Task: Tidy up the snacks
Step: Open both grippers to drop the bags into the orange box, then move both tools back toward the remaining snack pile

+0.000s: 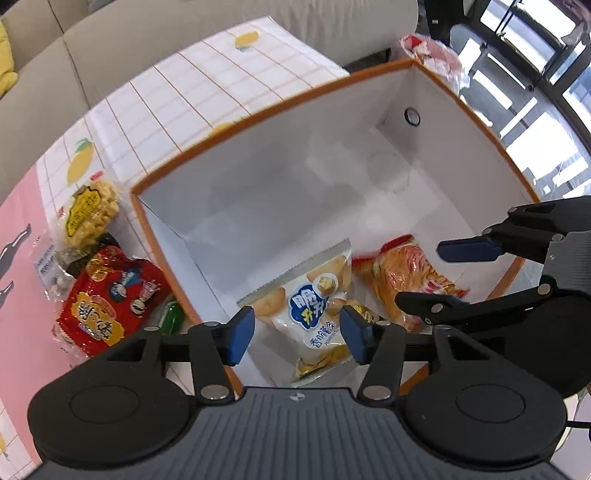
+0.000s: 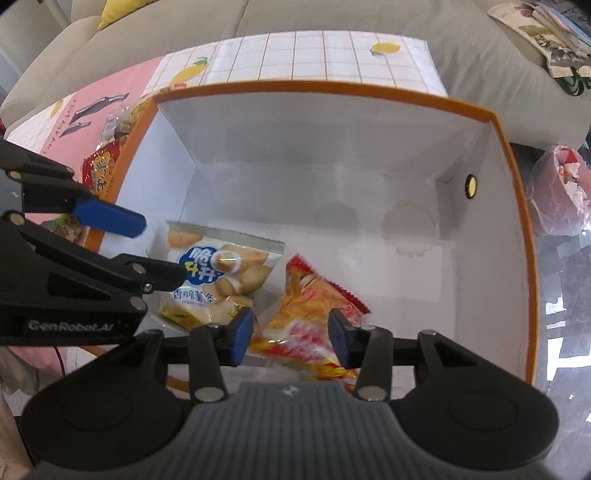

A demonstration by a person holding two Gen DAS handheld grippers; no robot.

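Left gripper spread wide, nothing between the blue pads; poised above the near end of the box, over the white potato-stick bag. Seen from the right wrist view as a black arm entering from the left, upper blue pad and lower finger apart, tips above that same bag.

Right gripper likewise spread, empty, pads either side of the orange-red crinkled bag below but not seen to touch it. In the left wrist view, entering from the right, fingers parted above that orange-red bag.

Both bags lying flat on the white floor of the orange-rimmed box, at its near end, side by side, edges close or just touching; cannot tell which. Rest of box floor bare white, a round metal eyelet in the right-hand wall.

Outside the box, left of its wall, on the grid-and-lemon tablecloth: red snack bag, yellow corn-like pack behind it, a clear wrapped pack further left, a green item wedged against the box wall, mostly hidden. Pink sheet with dark figures under the left edge of the pile.

Beige sofa beyond the table. Translucent bag with red-white contents on the floor to the right of the box.
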